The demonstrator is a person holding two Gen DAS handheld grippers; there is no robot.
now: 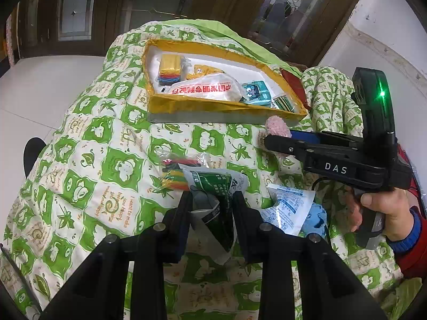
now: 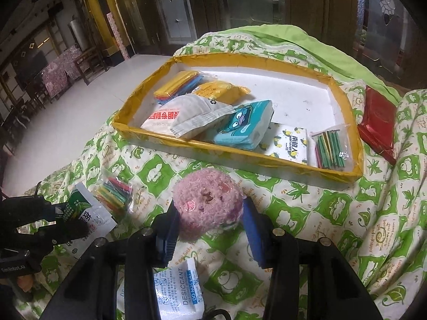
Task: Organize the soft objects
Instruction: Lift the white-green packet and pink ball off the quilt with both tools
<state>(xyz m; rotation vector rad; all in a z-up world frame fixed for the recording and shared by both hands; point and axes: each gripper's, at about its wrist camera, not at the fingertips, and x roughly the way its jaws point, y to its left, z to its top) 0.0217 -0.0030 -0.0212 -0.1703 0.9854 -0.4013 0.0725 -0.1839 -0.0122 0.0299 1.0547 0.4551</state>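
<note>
Both grippers hold soft items above a green-and-white quilt [image 2: 307, 213], short of the yellow-rimmed tray [image 2: 347, 122].

Your largest landmark is the quilt filling each frame; the tray sits in the upper centre, already holding tissue packs and sachets. Your right gripper [image 2: 210, 218] is clamped on a pink plush ball [image 2: 208, 205], lower centre of its view. Your left gripper [image 1: 212, 202] pinches a green-and-white sachet [image 1: 210, 186], lower centre of its own view. Judging by this, you are mid-carry; next, move each item over the tray rim and release. Only the right view shows the desiccant packet [image 2: 178, 288] and red pouch [image 2: 376, 125]; only the left view shows a blue soft item [image 1: 316, 217] beside the right-hand grip.
</note>
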